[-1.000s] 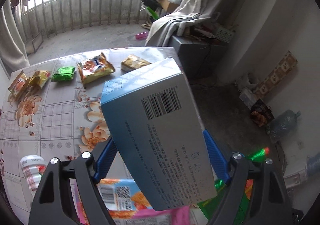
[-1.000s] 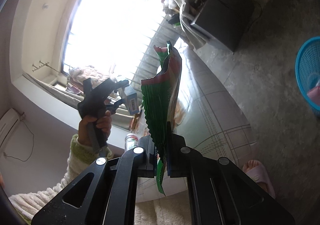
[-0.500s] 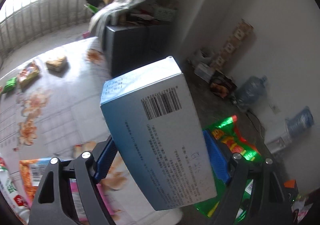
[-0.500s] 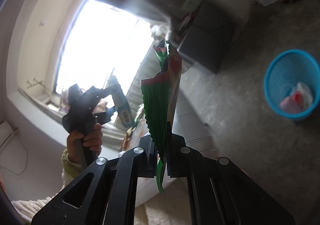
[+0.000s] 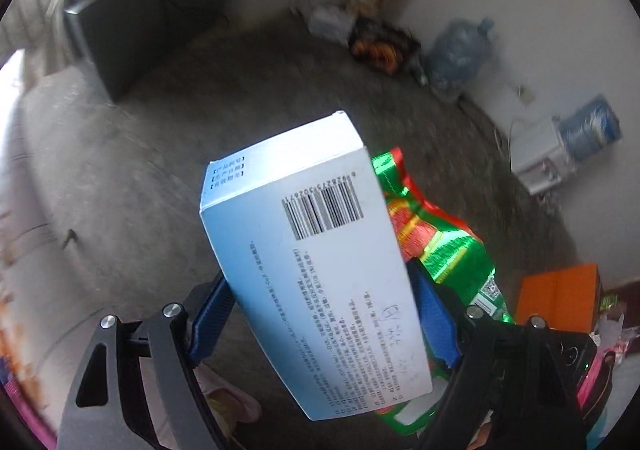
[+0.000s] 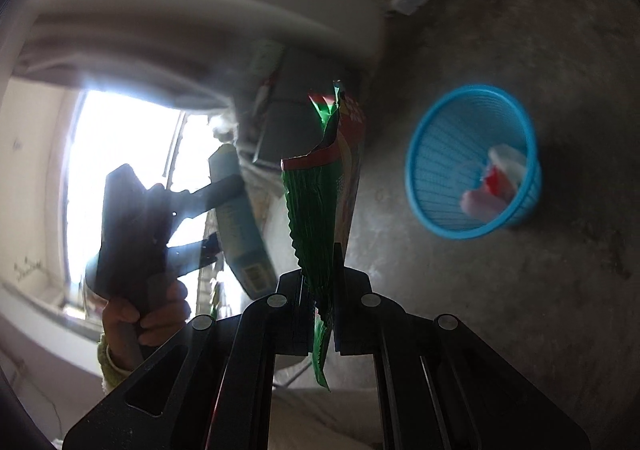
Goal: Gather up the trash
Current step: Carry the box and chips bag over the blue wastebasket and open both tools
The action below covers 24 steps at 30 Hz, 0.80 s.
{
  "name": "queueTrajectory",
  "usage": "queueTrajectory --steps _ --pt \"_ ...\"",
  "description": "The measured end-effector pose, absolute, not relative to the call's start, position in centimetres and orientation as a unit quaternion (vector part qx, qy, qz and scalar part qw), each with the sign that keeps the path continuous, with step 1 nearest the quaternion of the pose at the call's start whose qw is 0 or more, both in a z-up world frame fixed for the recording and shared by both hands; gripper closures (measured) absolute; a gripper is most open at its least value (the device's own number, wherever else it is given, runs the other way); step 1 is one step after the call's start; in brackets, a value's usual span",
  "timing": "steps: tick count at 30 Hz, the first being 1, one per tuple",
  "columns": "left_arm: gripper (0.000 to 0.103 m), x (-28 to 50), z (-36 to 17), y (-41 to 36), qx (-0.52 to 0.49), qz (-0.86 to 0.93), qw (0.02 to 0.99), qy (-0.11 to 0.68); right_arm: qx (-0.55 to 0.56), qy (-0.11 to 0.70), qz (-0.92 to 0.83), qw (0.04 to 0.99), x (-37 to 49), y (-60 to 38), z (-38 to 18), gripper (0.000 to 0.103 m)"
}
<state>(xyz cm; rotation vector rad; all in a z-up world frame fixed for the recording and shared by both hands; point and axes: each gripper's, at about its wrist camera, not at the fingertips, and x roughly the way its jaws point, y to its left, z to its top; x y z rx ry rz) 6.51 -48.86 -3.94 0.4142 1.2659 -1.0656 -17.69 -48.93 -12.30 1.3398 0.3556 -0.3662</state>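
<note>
Barcode on blue box [image 5: 320,270] (fine print unreadable)

Pale blue carton [image 5: 316,262], barcode side up, tilted, held above floor; crinkled green-red snack wrapper [image 6: 320,201] upright; blue mesh basket [image 6: 448,153] tipped on floor.

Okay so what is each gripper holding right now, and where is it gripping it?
The left gripper clamps the blue-and-white box across its two sides, near its lower end. The right gripper pinches the green snack wrapper near its bottom edge.
</note>
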Motion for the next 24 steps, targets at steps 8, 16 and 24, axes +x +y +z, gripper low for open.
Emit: queueTrajectory --steps 8,16,24 --pt "0.009 7.7 -12.0 -55.5 0.187 -0.418 0.651 0.605 0.654 0.196 -0.259 0.683 -15.6 -55.8 -22.4 0.05" --pt "0.009 10.0 -10.7 -52.3 0.157 -0.41 0.664 0.606 0.655 0.223 -0.305 0.655 -16.7 -55.7 -25.5 0.048" --pt "0.009 11.2 -3.9 -45.4 0.11 -0.426 0.681 0.585 0.638 0.215 -0.329 0.662 -19.3 -53.6 -22.6 0.048"
